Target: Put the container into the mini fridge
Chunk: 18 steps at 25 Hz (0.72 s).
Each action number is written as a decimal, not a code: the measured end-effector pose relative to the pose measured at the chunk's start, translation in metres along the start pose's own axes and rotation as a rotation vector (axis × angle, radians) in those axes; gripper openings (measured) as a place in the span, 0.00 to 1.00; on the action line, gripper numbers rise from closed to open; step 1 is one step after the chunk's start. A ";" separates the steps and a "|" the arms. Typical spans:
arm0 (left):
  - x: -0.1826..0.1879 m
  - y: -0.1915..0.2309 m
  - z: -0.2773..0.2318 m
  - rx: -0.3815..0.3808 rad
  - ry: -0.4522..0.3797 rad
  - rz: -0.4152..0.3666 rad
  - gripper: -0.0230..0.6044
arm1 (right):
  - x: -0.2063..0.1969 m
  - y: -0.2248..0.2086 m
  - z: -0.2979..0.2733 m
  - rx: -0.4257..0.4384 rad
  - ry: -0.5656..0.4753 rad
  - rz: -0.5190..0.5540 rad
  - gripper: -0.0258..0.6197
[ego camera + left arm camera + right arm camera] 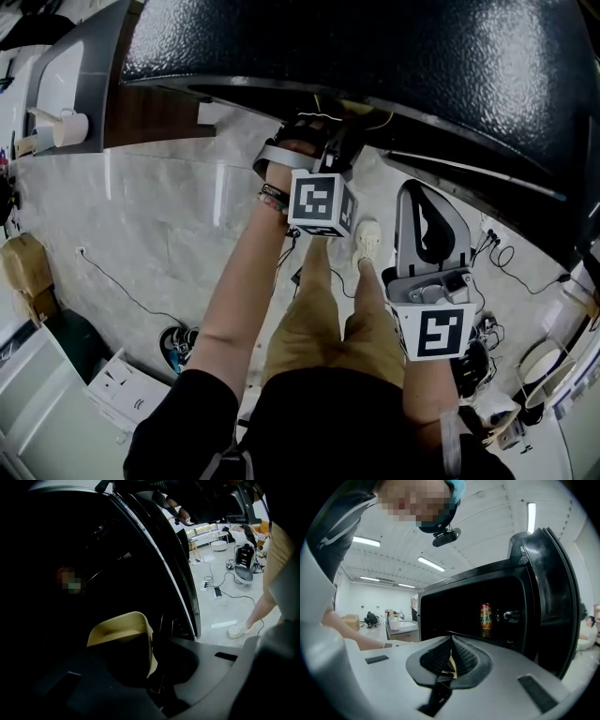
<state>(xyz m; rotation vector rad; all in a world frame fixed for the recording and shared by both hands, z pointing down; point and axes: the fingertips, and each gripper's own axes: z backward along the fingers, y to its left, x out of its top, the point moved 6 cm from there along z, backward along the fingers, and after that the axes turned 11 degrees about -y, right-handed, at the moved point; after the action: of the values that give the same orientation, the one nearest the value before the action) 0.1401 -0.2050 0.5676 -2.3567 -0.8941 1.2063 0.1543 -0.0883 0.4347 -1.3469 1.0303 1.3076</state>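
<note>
pale floor, mini fridge open: container at the point of placement

pale marble-patterned floor (169, 234) lies below the black mini fridge (375, 47), whose door (555, 597) stands swung wide.

findings
- left gripper (153, 660) is reached inside the mini fridge cavity. its jaws stand narrow, pinched on one side wall of the beige container (119, 627).
- the container is inside the mini fridge, upright or near it, with its open top showing. the cavity is too dark to tell whether its base rests on anything.
- right gripper (451, 641) hangs outside the mini fridge, in front of the opening, jaws closed together. a thin yellowish sliver (451, 663) shows low between the pads; its nature cannot be made out. it carries nothing else.
- a can (486, 617) stands on a shelf inside the mini fridge, toward the door side.

assessment
the step in hand looks like setting down and letting go. the placement appears nearly done.

recommendations
- lower until the base bears flat on the mini fridge shelf or floor before the pinch is eased. a one-wall hold lets the container swing or tip.
- open the jaws fully, then draw straight back out of the mini fridge so the pad does not drag the wall.
- keep clear of the can and the door edge on withdrawal.
- use the idle gripper outside for the door once the cavity is clear.
</note>
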 end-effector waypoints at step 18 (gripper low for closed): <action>-0.005 -0.003 -0.009 -0.021 0.004 -0.026 0.13 | -0.005 0.005 0.013 -0.015 0.015 -0.002 0.10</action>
<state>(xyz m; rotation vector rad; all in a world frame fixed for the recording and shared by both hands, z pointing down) 0.1439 -0.2065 0.5771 -2.3556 -0.9381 1.1869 0.1468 -0.0766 0.4402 -1.3711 1.0306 1.3078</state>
